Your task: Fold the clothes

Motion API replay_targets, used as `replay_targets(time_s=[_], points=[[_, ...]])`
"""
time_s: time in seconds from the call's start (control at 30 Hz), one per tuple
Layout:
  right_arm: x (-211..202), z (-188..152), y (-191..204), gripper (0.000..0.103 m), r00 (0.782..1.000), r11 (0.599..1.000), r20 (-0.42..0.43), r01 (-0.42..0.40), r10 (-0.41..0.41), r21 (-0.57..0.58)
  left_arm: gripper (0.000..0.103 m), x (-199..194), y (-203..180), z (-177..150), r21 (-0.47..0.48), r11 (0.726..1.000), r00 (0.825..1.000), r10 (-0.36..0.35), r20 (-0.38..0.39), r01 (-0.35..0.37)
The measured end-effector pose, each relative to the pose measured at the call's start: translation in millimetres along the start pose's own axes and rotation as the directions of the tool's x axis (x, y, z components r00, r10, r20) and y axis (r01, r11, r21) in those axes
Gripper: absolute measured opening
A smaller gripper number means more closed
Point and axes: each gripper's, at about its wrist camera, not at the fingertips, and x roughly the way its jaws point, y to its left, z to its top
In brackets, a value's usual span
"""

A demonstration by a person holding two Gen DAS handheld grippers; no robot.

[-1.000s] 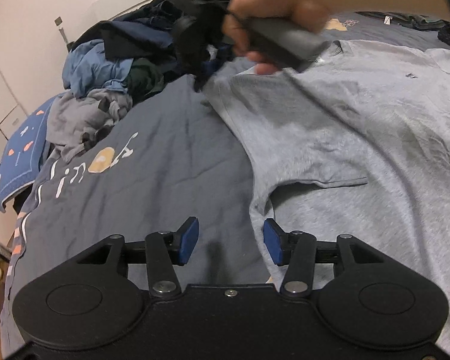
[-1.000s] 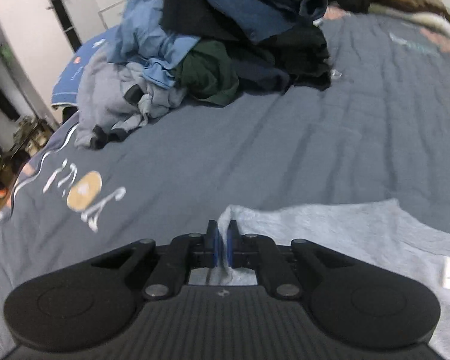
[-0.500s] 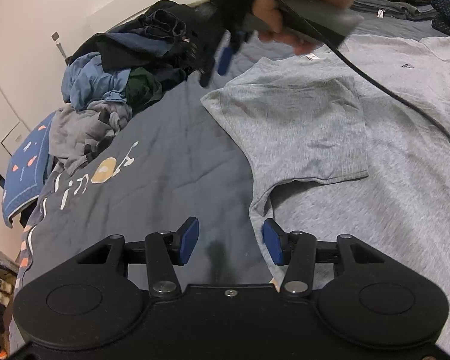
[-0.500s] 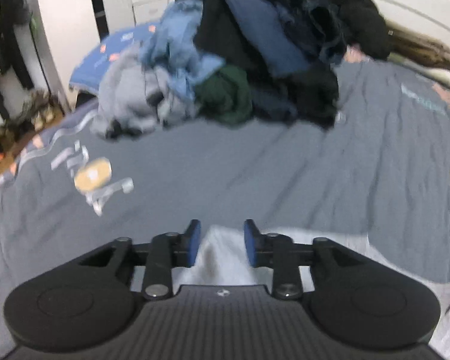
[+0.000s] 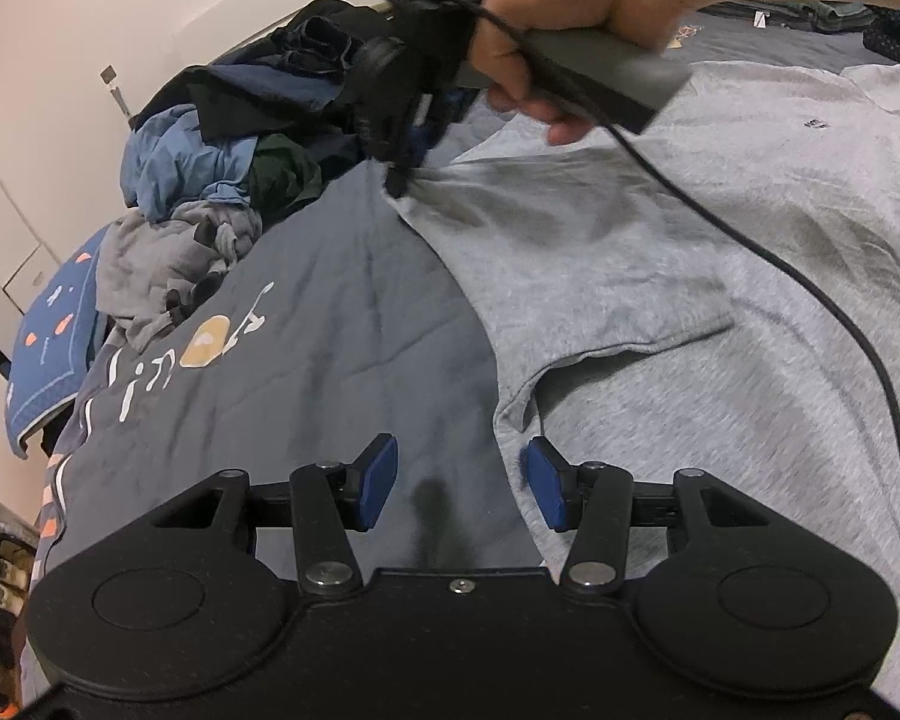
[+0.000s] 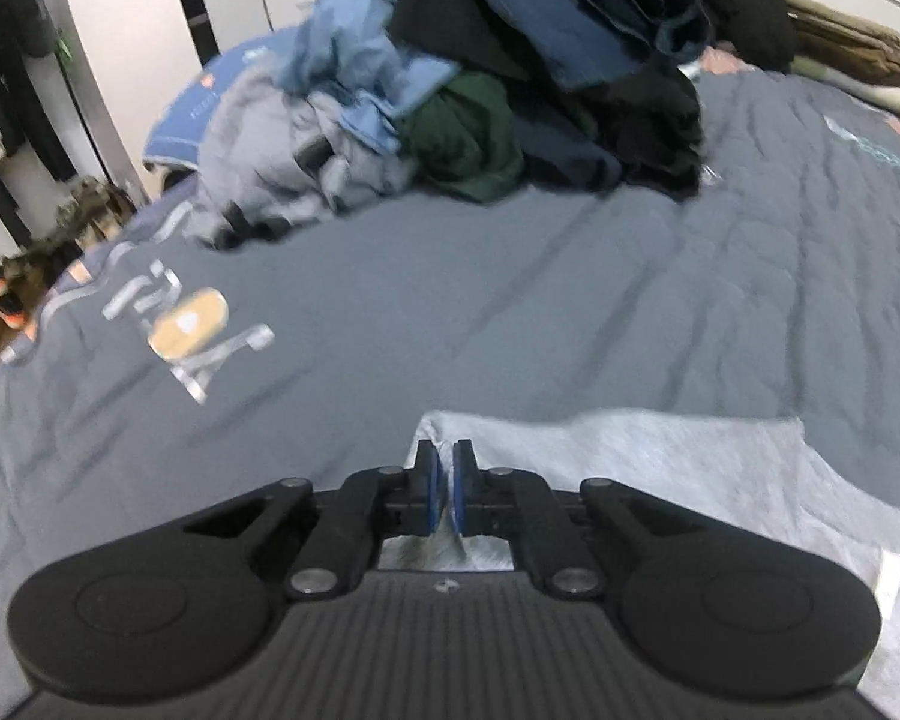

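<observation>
— Where do we have the grey T-shirt [image 5: 720,228]?
— Flat on the bed's grey quilt [image 5: 330,312]; our right tongs [image 6: 444,492] pinch its sleeve corner; our left tongs [image 5: 459,483] hang spread beside its hem.
— Containers?
— We see none.

Grey T-shirt [image 5: 780,228] cut off at the right edge, right tongs' [image 5: 399,180] tips dark and blurred against the sleeve corner, clothes pile [image 6: 510,72] motion-smeared, bedspread lettering [image 6: 186,324] unreadable, person's forearm leaving the frame.
</observation>
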Motion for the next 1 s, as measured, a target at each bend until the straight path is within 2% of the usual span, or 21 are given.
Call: replay_targets(time_s=[0.13, 0.27, 0.37, 0.47, 0.57, 0.6, 0.63, 0.67, 0.8, 0.9, 1.0], points=[[4, 10, 21, 0.005, 0.998, 0.996, 0.053, -0.032, 0.037, -0.079, 0.048, 1, 2, 0, -0.005, 1.0, 1.0, 0.0, -0.003, 0.0], [18, 10, 29, 0.009, 0.999, 0.987, 0.041, 0.021, -0.014, -0.161, 0.048, 2, 2, -1, 0.002, 1.0, 1.0, 0.001, -0.009, -0.001], [0, 10, 19, 0.009, 0.996, 0.994, 0.082, 0.032, -0.024, -0.107, 0.049, 2, 4, 0, -0.009, 1.0, 1.0, 0.001, -0.004, -0.001], [-35, 2, 7, 0.009, 0.988, 0.998, 0.152, 0.019, -0.011, -0.054, 0.049, 0, 5, 1, -0.013, 1.0, 1.0, 0.005, 0.008, -0.005], [-69, -22, -1, 0.009, 0.985, 1.0, 0.174, -0.013, 0.016, -0.02, 0.047, -1, 3, 2, -0.009, 1.0, 1.0, 0.01, 0.018, -0.009], [-79, -35, -2, 0.01, 0.985, 1.0, 0.173, -0.026, 0.026, -0.002, 0.042, -1, 3, 2, -0.008, 1.0, 1.0, -0.003, 0.023, 0.003], [-86, -48, -4, 0.01, 0.985, 0.999, 0.168, -0.046, 0.042, 0.02, 0.024, -3, 3, 3, -0.01, 1.0, 0.999, -0.027, 0.032, 0.027], [-93, -64, -6, 0.01, 0.983, 0.996, 0.168, -0.075, 0.066, 0.045, 0.022, -4, 3, 3, -0.016, 0.999, 0.998, -0.046, 0.042, 0.047], [-105, -112, -7, 0.013, 0.976, 0.979, 0.176, -0.151, 0.126, 0.134, 0.022, -8, -7, 6, 0.022, 1.0, 0.996, 0.005, 0.088, -0.007], [-105, -134, -7, 0.015, 0.982, 0.973, 0.161, -0.131, 0.101, 0.19, 0.022, -4, -16, 8, 0.053, 0.998, 0.996, 0.013, 0.088, -0.018], [-120, -151, -11, 0.016, 0.973, 0.946, 0.204, -0.162, 0.106, 0.281, 0.023, 2, -25, 6, 0.098, 0.995, 0.997, -0.001, 0.076, -0.007]])
